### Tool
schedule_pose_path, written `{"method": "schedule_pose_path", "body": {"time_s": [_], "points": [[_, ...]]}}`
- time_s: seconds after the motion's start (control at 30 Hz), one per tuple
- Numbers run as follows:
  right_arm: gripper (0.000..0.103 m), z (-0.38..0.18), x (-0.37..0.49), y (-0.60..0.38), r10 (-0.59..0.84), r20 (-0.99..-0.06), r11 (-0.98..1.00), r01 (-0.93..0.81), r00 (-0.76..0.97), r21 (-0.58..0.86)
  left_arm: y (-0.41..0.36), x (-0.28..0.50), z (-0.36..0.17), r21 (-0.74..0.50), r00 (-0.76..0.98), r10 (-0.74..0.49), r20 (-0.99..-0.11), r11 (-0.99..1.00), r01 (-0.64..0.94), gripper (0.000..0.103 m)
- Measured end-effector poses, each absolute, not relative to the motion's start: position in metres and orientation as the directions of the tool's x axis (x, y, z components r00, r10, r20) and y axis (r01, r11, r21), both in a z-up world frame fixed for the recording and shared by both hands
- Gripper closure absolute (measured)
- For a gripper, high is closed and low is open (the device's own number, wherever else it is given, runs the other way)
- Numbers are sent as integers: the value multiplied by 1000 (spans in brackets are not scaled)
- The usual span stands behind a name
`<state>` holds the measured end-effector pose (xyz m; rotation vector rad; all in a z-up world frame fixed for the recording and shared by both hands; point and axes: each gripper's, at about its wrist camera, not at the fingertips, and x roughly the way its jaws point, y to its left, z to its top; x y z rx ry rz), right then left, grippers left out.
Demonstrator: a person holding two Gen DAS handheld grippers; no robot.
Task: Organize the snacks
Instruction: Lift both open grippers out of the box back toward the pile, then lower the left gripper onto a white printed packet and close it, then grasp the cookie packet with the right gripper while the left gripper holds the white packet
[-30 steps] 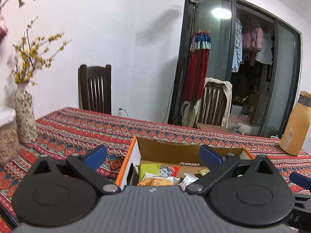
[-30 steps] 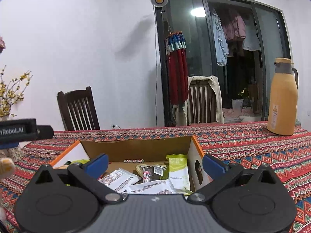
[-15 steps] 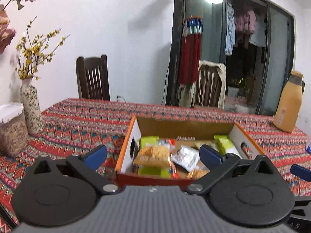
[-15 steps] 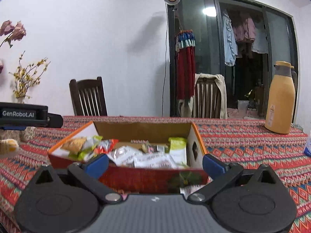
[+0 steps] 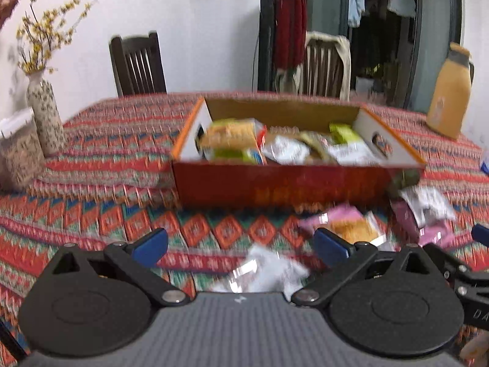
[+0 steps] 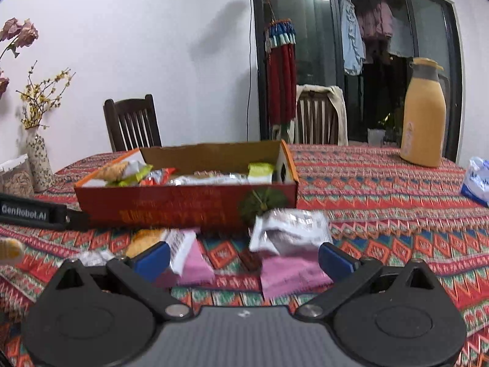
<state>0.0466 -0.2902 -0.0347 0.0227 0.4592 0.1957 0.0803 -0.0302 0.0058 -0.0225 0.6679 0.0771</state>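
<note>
a red cardboard box (image 6: 186, 205) on a patterned tablecloth (image 6: 382, 189) brims with crinkled snack packets (image 5: 284, 150). more packets, pink and silvery (image 6: 287, 229), lie just before the box. the left gripper (image 5: 241, 246) and right gripper (image 6: 244, 257) hover spread wide, empty.

Worktop (image 6: 382, 189) wore woven patterned cloth, matt. Ahead of the right gripper (image 6: 244, 258), the box (image 6: 183, 208) was cardboard: glossy red print outside, raw brown inside. Snack packets (image 6: 287, 232) between box and gripper were crinkled glossy foil and plastic film. Gripper pads (image 6: 152, 258) looked matt blue; bodies matt black plastic.
</note>
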Motion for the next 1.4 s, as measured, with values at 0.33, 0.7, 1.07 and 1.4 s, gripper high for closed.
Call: {"method": "schedule_pose_path", "body": {"time_s": [0.33, 0.7, 1.07, 1.4], "points": [[0, -49, 35, -297, 203, -467, 978, -196, 860, 64, -46, 66, -27, 13, 685, 57, -726, 997, -70, 0], [0, -49, 34, -297, 217, -469, 976, -207, 856, 73, -62, 60, -32, 15, 684, 41, -728, 999, -44, 39], [0, -50, 37, -299, 225, -479, 974, -207, 849, 90, -51, 48, -25, -35, 729, -19, -684, 999, -7, 59], [0, -48, 37, -292, 173, -486, 984, -172, 857, 48, -34, 22, 1, -103, 803, -104, -587, 993, 53, 60]]}}
